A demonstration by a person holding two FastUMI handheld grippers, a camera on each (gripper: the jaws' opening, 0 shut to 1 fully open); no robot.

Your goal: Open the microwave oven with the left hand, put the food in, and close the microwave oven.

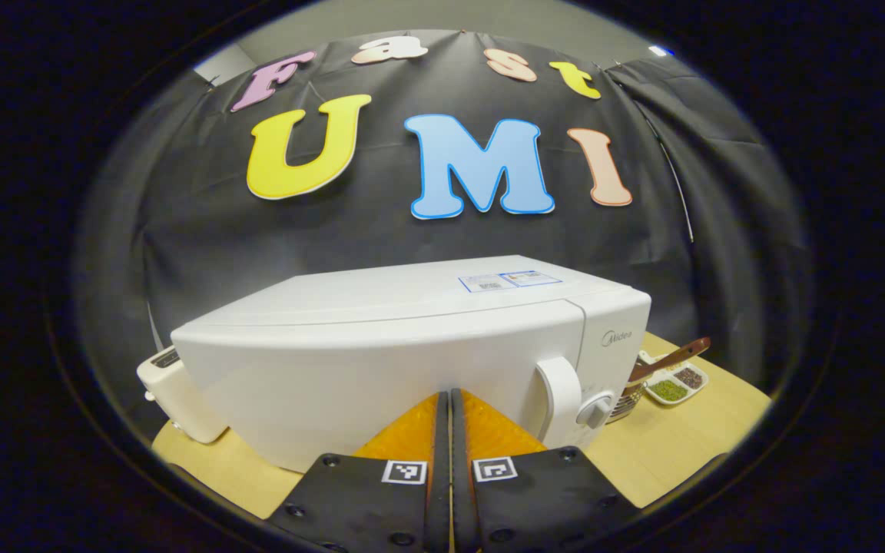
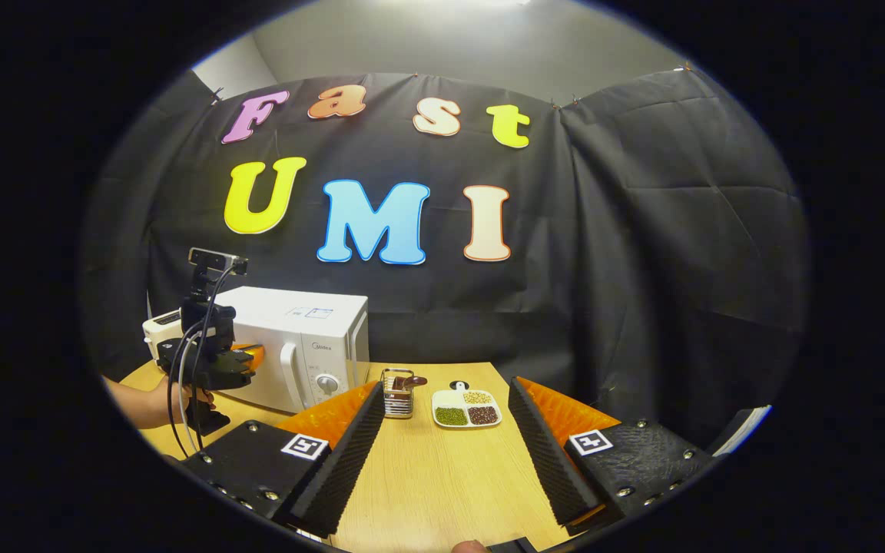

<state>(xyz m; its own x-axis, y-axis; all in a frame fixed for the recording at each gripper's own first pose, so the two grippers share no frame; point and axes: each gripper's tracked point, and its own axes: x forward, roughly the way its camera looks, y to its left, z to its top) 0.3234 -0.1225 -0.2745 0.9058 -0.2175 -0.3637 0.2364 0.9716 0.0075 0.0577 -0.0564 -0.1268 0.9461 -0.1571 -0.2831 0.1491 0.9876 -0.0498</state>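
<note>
Left claw (image 1: 450, 430), clenched on nothing, faces the closed microwave (image 1: 412, 346) at frame centre, near its handle (image 1: 561, 392). Right claw (image 2: 442, 430) waits released above the surface (image 2: 442, 476); food dish (image 2: 467, 408) sits mid-frame.

My left fingers (image 1: 450, 430) cover the lower middle of the microwave oven (image 1: 412, 346) door. The toaster (image 1: 174, 392) sits half hidden behind it. The divided dish (image 2: 466, 408) contents are too small to identify.

White microwave (image 1: 381, 338) on light wood-grain table (image 2: 442, 476); white dish (image 2: 466, 408) w/ green, brown, beige fillings.
</note>
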